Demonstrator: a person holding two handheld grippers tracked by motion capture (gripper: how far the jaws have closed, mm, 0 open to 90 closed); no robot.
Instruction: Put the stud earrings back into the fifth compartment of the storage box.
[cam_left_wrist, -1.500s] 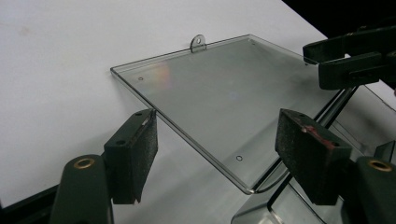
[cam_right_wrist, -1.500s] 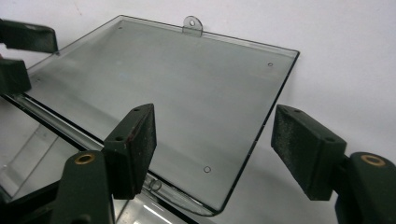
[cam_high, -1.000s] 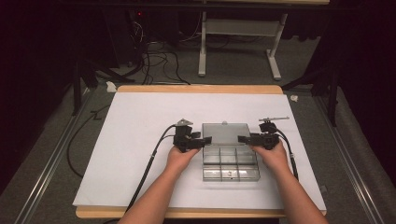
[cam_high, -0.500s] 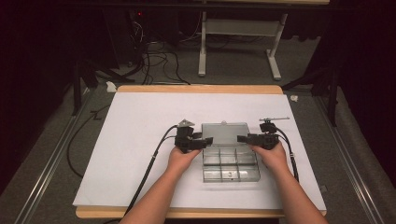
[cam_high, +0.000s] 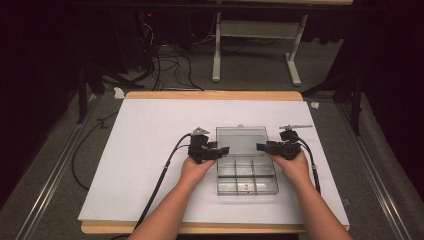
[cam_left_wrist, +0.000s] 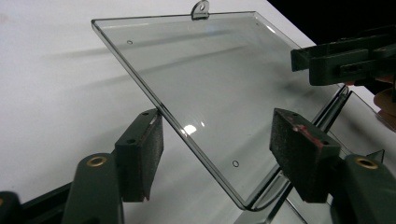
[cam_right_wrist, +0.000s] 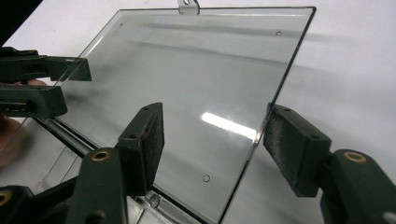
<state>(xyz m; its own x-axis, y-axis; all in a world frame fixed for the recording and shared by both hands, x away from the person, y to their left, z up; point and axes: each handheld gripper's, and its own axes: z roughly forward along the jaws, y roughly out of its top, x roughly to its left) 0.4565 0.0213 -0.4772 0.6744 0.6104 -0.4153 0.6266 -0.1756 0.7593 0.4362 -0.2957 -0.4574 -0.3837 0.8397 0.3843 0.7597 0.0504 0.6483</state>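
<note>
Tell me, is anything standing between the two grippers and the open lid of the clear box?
Nothing visible does. The lid lies open and flat on the table. Its side edges sit between the pads of the left gripper and the right gripper, with gaps showing. The right jaws have just been closing.

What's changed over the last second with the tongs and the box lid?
Both tongs have just been closing around the side edges of the open lid: the right tongs further, the left tongs slightly. Neither pair of pads presses the lid yet. Hands, box and lid stayed where they were.
</note>
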